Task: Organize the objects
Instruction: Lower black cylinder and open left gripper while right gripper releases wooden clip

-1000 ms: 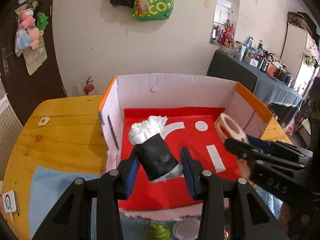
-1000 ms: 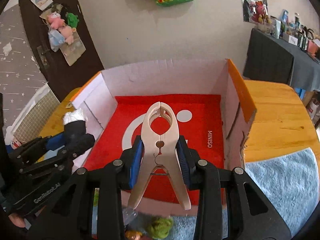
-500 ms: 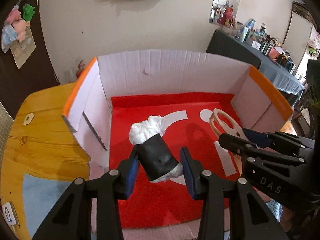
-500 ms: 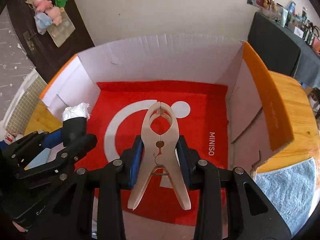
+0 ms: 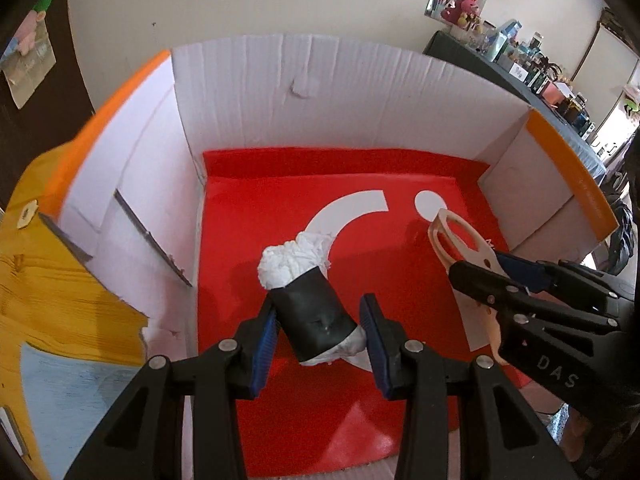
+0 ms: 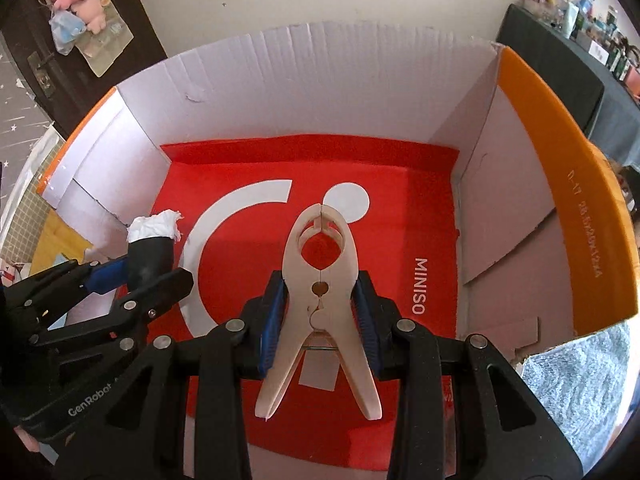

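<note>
My left gripper (image 5: 318,330) is shut on a black roll stuffed with white paper (image 5: 310,300) and holds it over the red floor of the open cardboard box (image 5: 304,120). My right gripper (image 6: 320,312) is shut on a cream plastic spring clamp (image 6: 320,280), also over the box floor. Each gripper shows in the other's view: the right one with the clamp (image 5: 460,240) to the right, the left one with the roll (image 6: 152,248) to the left. Both objects hang above the box floor.
The box has white inner walls, orange flap edges (image 6: 560,168) and a red MINISO sheet (image 6: 400,216) on its floor. It stands on a wooden table (image 5: 48,300) with a blue towel (image 6: 580,392) near the front. A dark table with clutter (image 5: 540,76) stands at the back right.
Both grippers have moved forward and down into the box with their objects; the box walls now fill the views. Both grips are unchanged.
</note>
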Action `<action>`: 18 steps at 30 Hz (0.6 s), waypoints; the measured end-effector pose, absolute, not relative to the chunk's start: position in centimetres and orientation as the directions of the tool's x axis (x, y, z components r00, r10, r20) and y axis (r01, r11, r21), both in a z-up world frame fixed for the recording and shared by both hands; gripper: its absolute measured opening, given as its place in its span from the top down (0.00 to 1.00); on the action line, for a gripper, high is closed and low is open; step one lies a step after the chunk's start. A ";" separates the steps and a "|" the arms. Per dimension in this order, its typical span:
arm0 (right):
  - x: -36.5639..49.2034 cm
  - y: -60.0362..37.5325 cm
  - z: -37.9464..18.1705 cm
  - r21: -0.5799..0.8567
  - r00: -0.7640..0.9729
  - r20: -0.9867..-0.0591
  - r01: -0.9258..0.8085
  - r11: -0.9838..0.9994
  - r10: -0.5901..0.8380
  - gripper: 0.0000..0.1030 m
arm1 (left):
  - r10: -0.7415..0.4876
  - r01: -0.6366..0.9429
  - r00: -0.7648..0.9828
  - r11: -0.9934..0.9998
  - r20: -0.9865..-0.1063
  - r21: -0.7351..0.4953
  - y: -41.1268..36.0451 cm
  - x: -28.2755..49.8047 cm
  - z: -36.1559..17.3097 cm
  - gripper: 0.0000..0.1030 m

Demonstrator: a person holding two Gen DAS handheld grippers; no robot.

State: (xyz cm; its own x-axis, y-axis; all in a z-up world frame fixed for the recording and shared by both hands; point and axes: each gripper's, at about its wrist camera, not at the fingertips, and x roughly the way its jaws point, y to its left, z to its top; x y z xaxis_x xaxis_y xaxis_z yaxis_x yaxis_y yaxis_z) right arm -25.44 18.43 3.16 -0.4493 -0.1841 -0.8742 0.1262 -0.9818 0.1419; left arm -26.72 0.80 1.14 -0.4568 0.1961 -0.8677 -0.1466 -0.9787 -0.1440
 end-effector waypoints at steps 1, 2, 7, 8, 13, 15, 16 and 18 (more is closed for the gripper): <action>-25.6 18.6 3.1 0.144 -0.445 -0.877 0.122 -0.982 -0.184 0.68 | 0.196 -0.146 -0.454 -0.979 -0.869 -0.145 0.8 -26.8 1.0 0.59; -25.7 18.7 3.1 0.144 -0.443 -0.878 0.120 -0.982 -0.183 0.68 | 0.195 -0.145 -0.451 -0.979 -0.871 -0.144 0.8 -26.8 0.9 0.59; -25.9 19.2 2.9 0.140 -0.434 -0.883 0.115 -0.983 -0.176 0.68 | 0.191 -0.145 -0.439 -0.979 -0.878 -0.140 0.9 -27.2 0.3 0.59; -25.9 19.3 2.8 0.144 -0.431 -0.884 0.116 -0.983 -0.180 0.68 | 0.188 -0.146 -0.442 -0.980 -0.877 -0.137 1.0 -27.2 0.3 0.59; -25.8 19.5 2.9 0.149 -0.426 -0.885 0.121 -0.981 -0.187 0.68 | 0.189 -0.147 -0.443 -0.980 -0.876 -0.137 0.9 -27.2 0.4 0.59; -25.7 19.7 2.9 0.150 -0.426 -0.885 0.120 -0.981 -0.188 0.68 | 0.188 -0.147 -0.445 -0.980 -0.876 -0.135 1.0 -27.3 0.2 0.59; -25.6 19.8 2.9 0.152 -0.427 -0.884 0.120 -0.981 -0.189 0.68 | 0.187 -0.148 -0.445 -0.980 -0.876 -0.134 1.0 -27.3 0.2 0.59; -25.6 20.3 2.6 0.157 -0.428 -0.883 0.120 -0.980 -0.194 0.68 | 0.186 -0.149 -0.446 -0.980 -0.876 -0.132 1.0 -27.3 0.2 0.59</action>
